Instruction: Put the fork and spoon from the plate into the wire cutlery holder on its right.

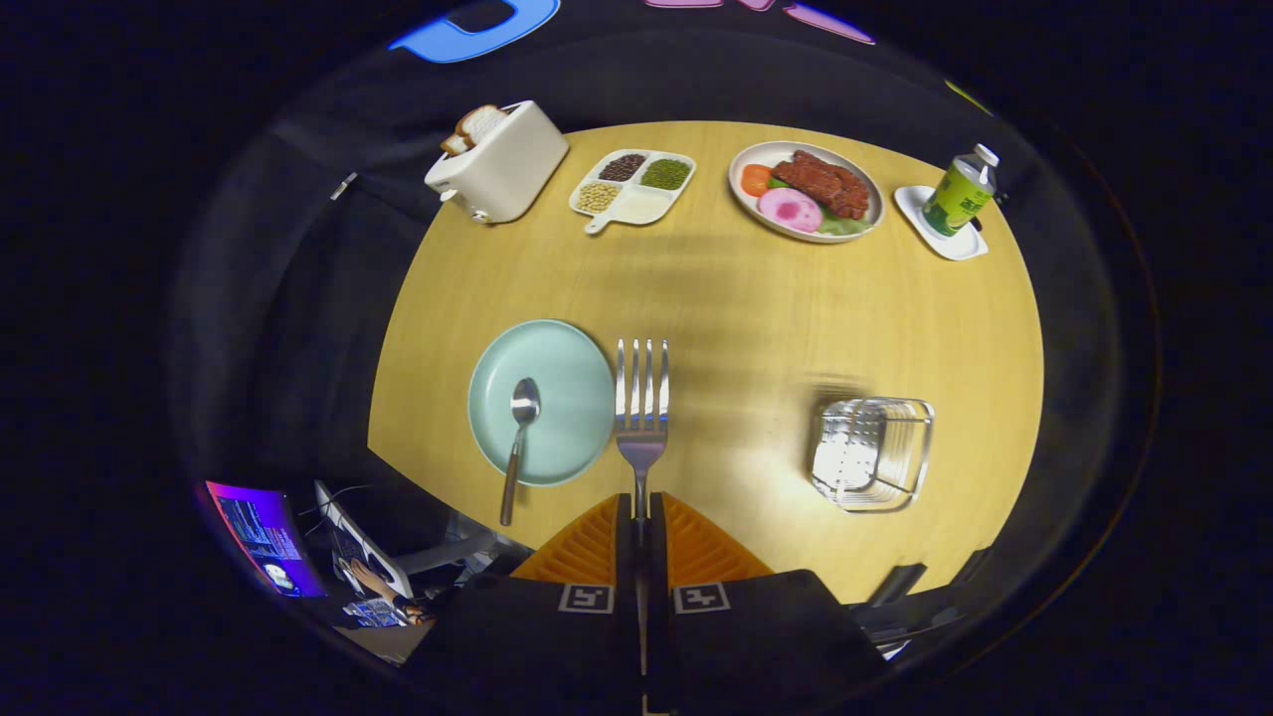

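Gripping the fork [641, 398] by its handle, gripper [641, 512] clenched on it with both fingers pressed to the stem, tines pointing straight ahead toward twelve o'clock; fork apparently lifted, hanging over the bare wooden table [756, 308] just beside the rim of the pale green plate [567, 358]; spoon [518, 438] at about ten o'clock from the fingertips, bowl on the plate, handle running back over the near rim; wire cutlery holder [873, 452] at about three o'clock, well apart from the fork, upright with its open top showing.

Farther out, near twelve to one o'clock: a divided dish of beans [634, 186], a plate of food [806, 189], a green bottle [960, 191] on a small white tray; at eleven o'clock a white toaster [502, 164] holding bread.

Step in hand, by judgement: carrying the fork across to the holder. Doing it well probably means keeping the squeeze firm so the thin handle does not swivel; swinging right with the fork high enough to clear the wire rim; tipping the tines downward over the opening; lowering until well inside, then letting go, so the light basket neither tips nor slides; spoon not yet moved.
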The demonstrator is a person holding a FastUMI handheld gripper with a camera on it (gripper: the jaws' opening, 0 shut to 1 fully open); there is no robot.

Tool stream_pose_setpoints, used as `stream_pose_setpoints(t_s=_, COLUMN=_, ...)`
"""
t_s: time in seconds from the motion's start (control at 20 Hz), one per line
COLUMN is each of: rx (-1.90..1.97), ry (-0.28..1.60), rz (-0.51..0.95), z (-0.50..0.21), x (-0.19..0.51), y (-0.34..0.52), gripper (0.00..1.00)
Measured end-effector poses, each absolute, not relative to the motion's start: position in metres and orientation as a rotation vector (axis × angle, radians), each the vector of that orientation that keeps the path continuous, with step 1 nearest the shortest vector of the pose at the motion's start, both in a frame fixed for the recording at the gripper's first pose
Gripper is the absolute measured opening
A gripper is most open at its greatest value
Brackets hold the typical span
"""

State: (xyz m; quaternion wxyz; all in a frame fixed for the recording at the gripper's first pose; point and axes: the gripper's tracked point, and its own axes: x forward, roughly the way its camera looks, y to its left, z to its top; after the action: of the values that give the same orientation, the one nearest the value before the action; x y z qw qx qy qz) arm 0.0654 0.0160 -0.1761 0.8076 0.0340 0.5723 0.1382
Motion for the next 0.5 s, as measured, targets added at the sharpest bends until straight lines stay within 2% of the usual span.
stream_pose_setpoints(t_s=0.2, rx=0.031, ry=1.3, rz=0.229, z=-0.173, x=0.062, y=-0.069, gripper=0.07)
stream_pose_setpoints(t_s=0.5, rx=-0.002, ry=1.491, rz=0.221, z=-0.198, x=0.06, y=-0.119, gripper=0.07)
